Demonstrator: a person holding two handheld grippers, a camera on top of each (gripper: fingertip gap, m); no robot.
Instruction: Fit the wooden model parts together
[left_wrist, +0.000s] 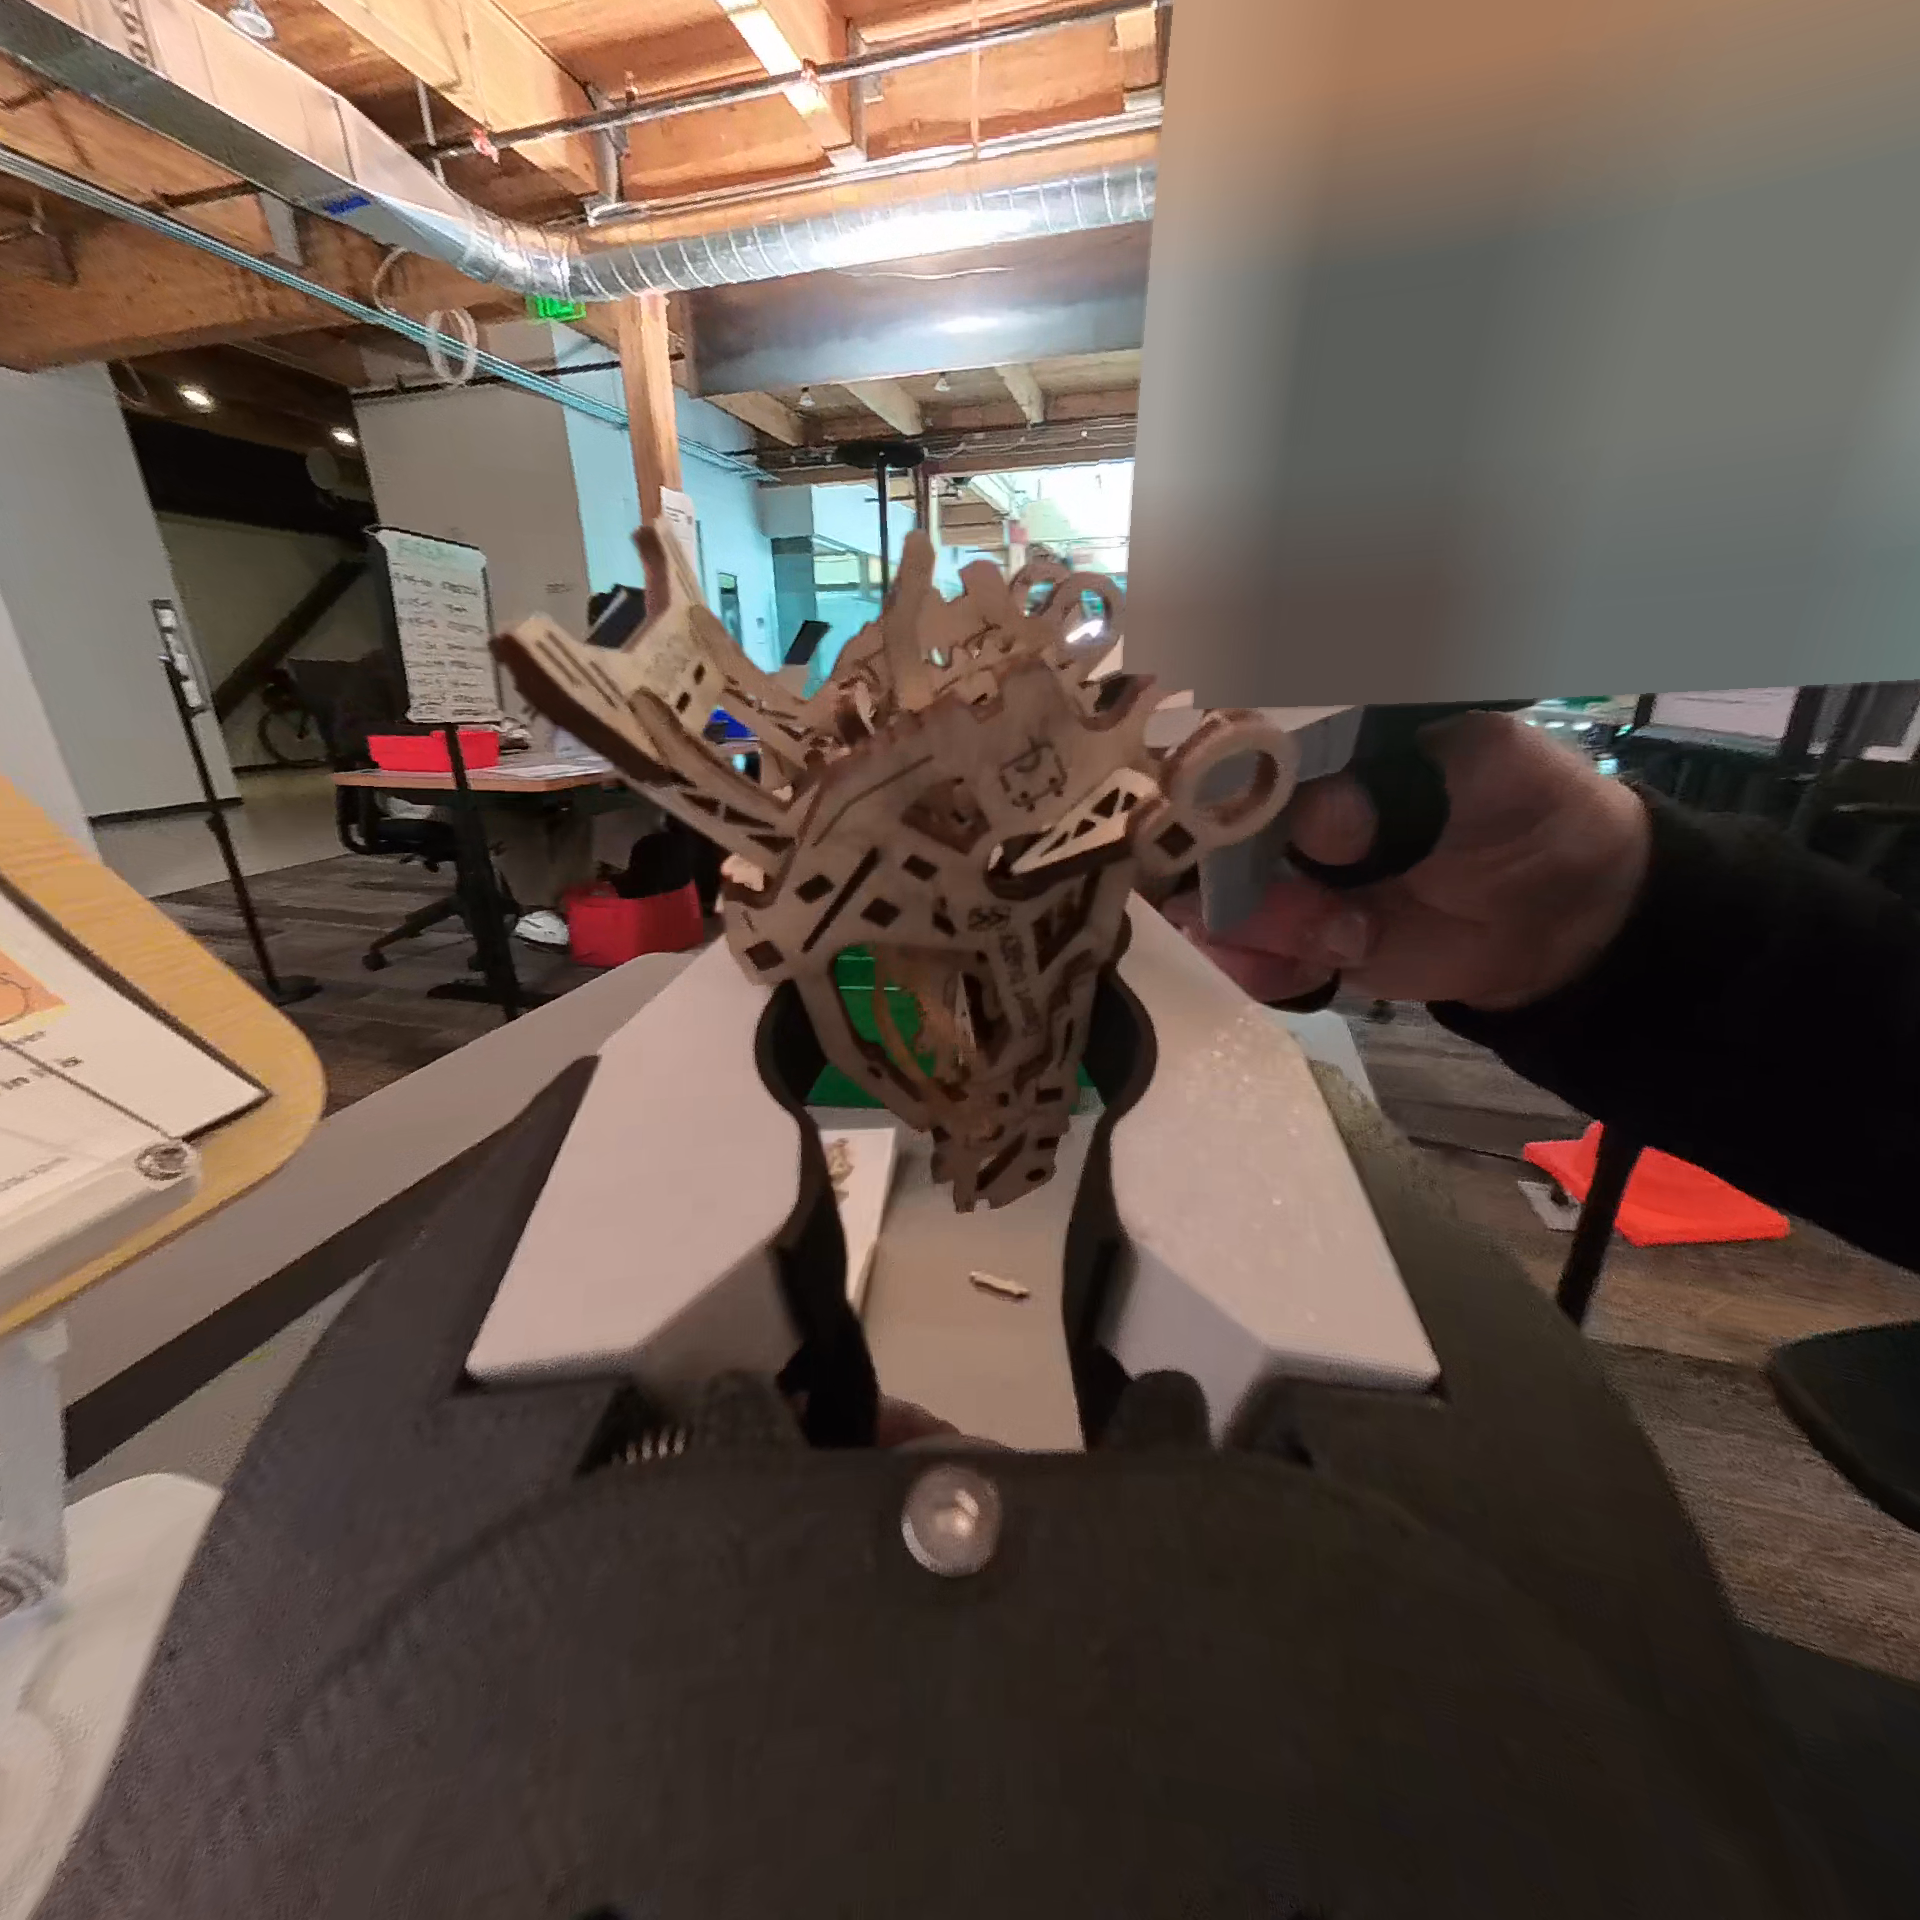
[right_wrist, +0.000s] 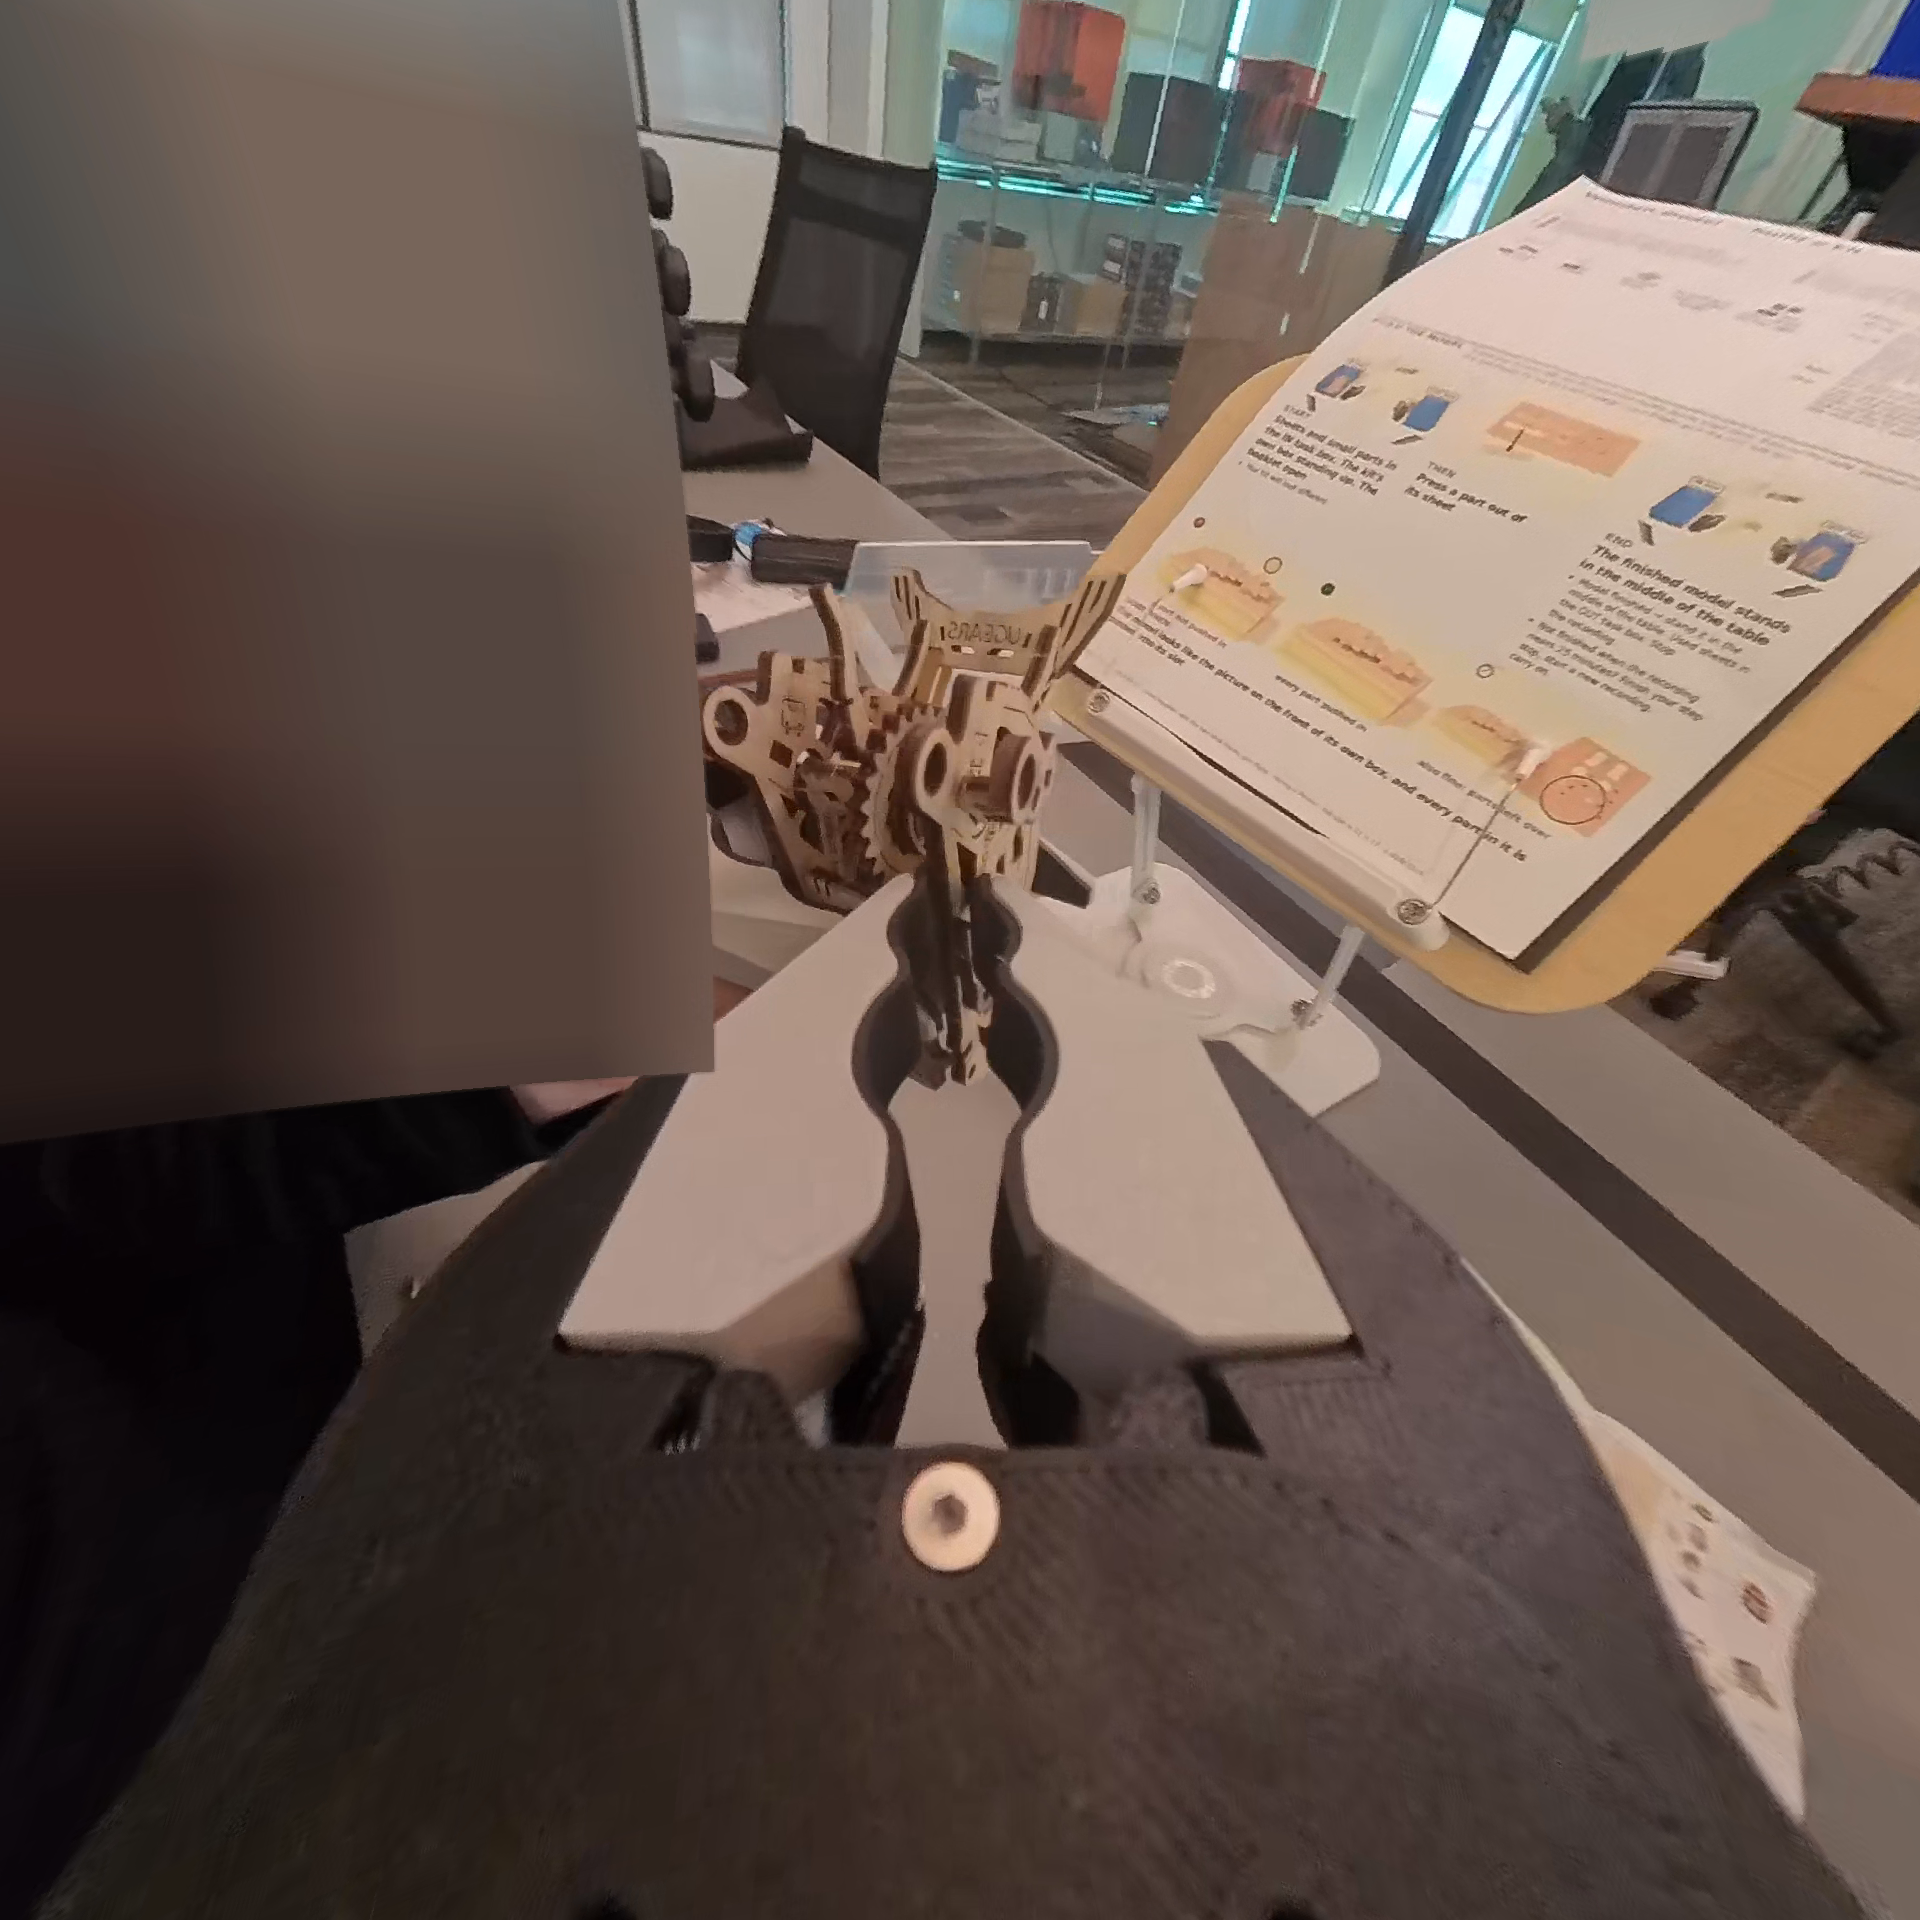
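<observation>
The wooden model (left_wrist: 914, 831), a laser-cut body with gears and slotted plates, is held up in the air between both grippers. My left gripper (left_wrist: 945, 977) has its white fingers closed on the model's lower body, which fills the round cut-out between them. In the right wrist view the model (right_wrist: 904, 769) shows its gears and a forked top. My right gripper (right_wrist: 951, 904) is shut on a thin flat ringed piece (right_wrist: 951, 987) at the model's side. The right gripper's grey finger (left_wrist: 1236, 883) and a hand (left_wrist: 1475, 862) show to the right of the model in the left wrist view.
A stand with an instruction sheet (right_wrist: 1507, 582) is on the grey table (right_wrist: 1403, 1226) to the right; its edge shows in the left wrist view (left_wrist: 125, 1039). A small loose wooden bit (left_wrist: 1000, 1286) lies on the table below. An orange object (left_wrist: 1662, 1195) lies on the floor.
</observation>
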